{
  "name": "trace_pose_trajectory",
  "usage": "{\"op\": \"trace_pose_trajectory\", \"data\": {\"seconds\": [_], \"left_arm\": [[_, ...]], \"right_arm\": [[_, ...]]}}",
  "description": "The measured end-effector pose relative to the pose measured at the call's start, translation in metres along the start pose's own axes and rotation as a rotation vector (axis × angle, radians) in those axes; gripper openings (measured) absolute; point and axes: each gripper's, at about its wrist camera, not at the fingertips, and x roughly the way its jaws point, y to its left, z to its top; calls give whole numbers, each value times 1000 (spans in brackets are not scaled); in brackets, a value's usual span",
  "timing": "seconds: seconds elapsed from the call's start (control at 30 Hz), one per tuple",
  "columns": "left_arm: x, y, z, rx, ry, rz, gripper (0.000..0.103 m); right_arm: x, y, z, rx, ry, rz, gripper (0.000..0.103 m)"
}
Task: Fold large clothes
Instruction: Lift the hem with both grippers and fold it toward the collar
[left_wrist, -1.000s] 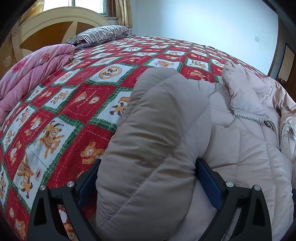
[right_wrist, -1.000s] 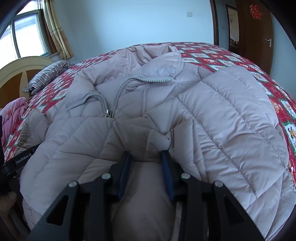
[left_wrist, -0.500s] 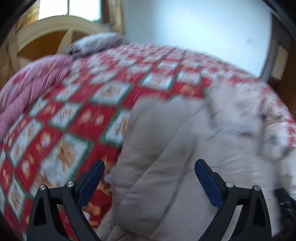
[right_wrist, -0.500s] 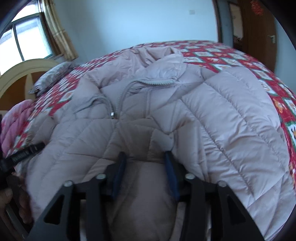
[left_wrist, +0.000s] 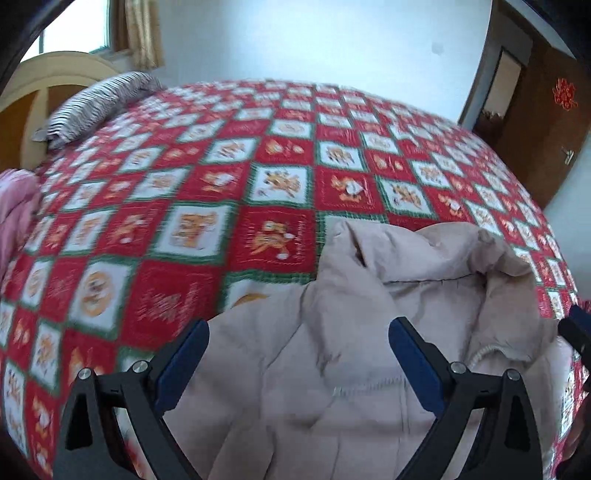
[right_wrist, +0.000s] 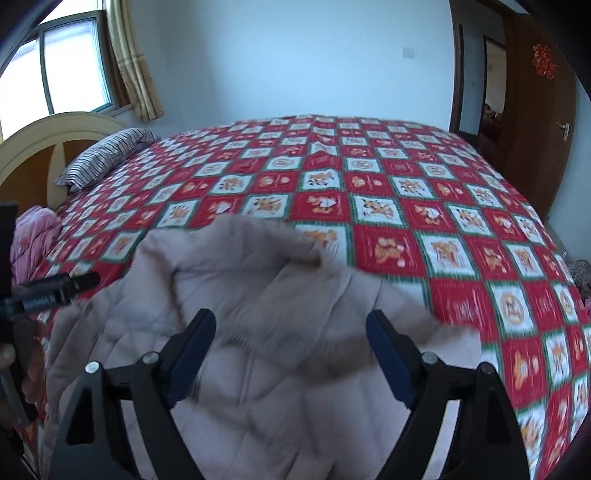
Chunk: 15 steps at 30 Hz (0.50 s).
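A pale pink quilted down jacket (left_wrist: 369, 332) lies bunched in a folded heap at the near edge of the bed, its zipper showing at the right in the left wrist view. It also fills the bottom of the right wrist view (right_wrist: 266, 332). My left gripper (left_wrist: 299, 354) is open, its blue pads apart above the jacket, holding nothing. My right gripper (right_wrist: 291, 347) is open too, above the jacket's folded top. The left gripper's tip (right_wrist: 59, 288) shows at the left of the right wrist view.
The bed is covered by a red, white and green patterned quilt (left_wrist: 280, 166). A striped pillow (left_wrist: 99, 103) lies by the headboard (right_wrist: 44, 147), with a pink blanket (right_wrist: 33, 236) at the left. A wooden door (right_wrist: 535, 129) stands to the right.
Both grippers have opened and let go of the jacket. The jacket, spread out before, now lies folded toward the near edge, and both cameras have pulled back and up.
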Motion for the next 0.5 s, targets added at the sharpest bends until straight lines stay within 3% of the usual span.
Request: {"op": "trace_pose_trajectory", "data": {"seconds": [0.17, 0.4, 0.43, 0.47, 0.5], "left_arm": [[37, -9, 15, 37, 46, 21, 98], [58, -22, 21, 102, 20, 34, 96], [58, -24, 21, 116, 7, 29, 89], [58, -29, 21, 145, 5, 6, 60], [60, -32, 21, 168, 22, -22, 23]], "right_arm": [[38, -9, 26, -50, 65, -22, 86], [79, -5, 37, -157, 139, -39, 86], [83, -4, 38, -176, 133, -50, 85], [86, -4, 39, -185, 132, -51, 75], [90, -2, 40, -197, 135, -52, 63]]}}
